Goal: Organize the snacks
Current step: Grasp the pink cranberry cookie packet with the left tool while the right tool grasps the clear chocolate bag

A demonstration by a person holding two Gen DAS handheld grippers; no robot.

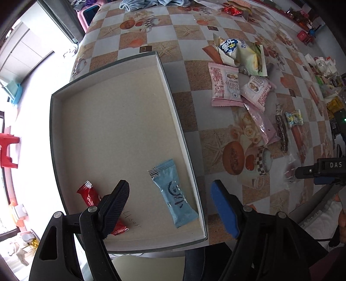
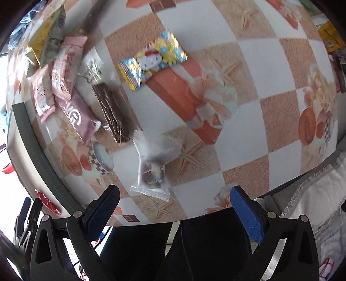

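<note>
A shallow grey box (image 1: 173,90) with a beige floor lies on the table; a blue sachet (image 1: 173,194) and a red candy (image 1: 88,194) rest inside it. My left gripper (image 1: 169,205) hovers open over the box's near right corner, nothing between its fingers. To the right lie loose snacks: pink packets (image 1: 225,88), a pale green bag (image 1: 244,54), a brown wafer bar (image 2: 114,112), a cartoon-cat candy (image 2: 151,60) and a clear wrapped sweet (image 2: 153,166). My right gripper (image 2: 173,203) is open just short of the clear sweet, without touching it. It also shows at the left view's right edge.
The checked tablecloth (image 2: 270,71) has bare room right of the snacks. More packets (image 1: 333,103) crowd the far right edge; cloth and a red wrapper (image 1: 232,9) lie at the far end. A red stool (image 1: 6,151) stands on the floor. The box's rim (image 2: 36,151) runs left of the pile.
</note>
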